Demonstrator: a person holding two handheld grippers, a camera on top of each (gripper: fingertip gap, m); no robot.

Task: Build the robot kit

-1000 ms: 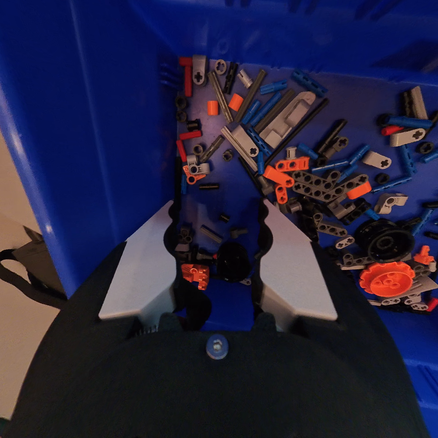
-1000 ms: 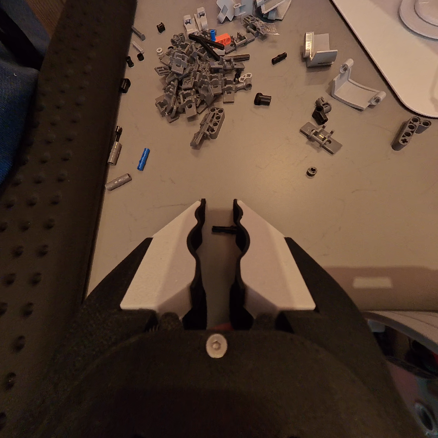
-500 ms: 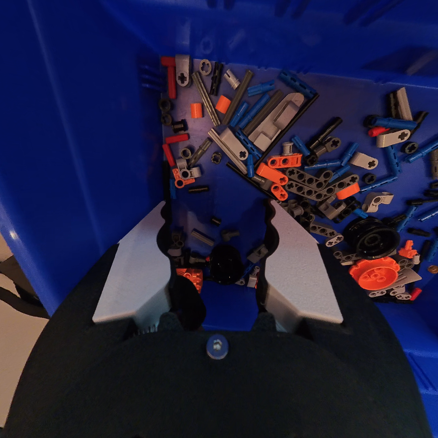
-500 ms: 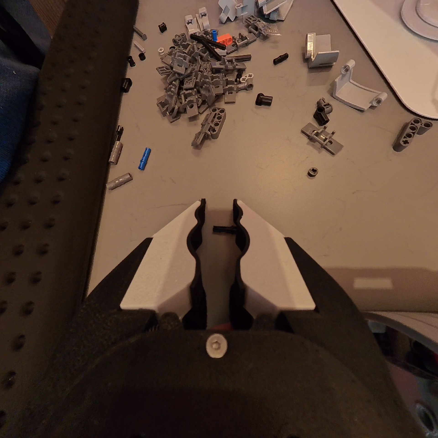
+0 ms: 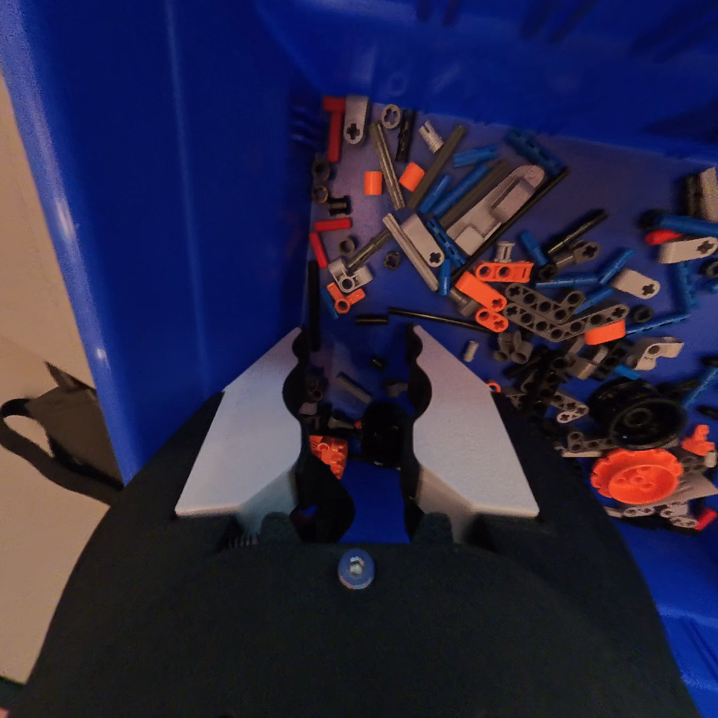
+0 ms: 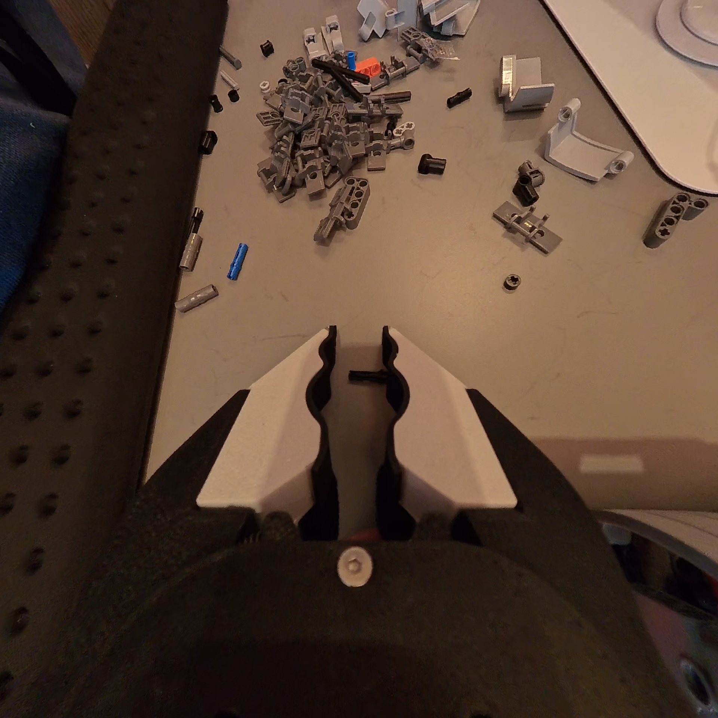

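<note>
A: Left gripper (image 5: 355, 342) hangs inside the deep blue plastic bin (image 5: 186, 202), fingers spread wide, holding nothing. Between them sit a round black plastic piece (image 5: 382, 429) and one small orange studded brick (image 5: 328, 450).

B: Farther in?

A: One orange toothed wheel (image 5: 637, 480), one black wheel hub (image 5: 637, 417), two dark grey holed beams (image 5: 559, 311), all off to the right.

B: And the right gripper (image 6: 356, 330)?

A: Fingers narrow but apart over the grey tabletop (image 6: 427, 311). One thin black plastic pin (image 6: 367, 375) lies crosswise between them, touching the right finger. Beyond, one heap of grey connector pieces (image 6: 326, 136), one blue pin (image 6: 237, 261).
</note>
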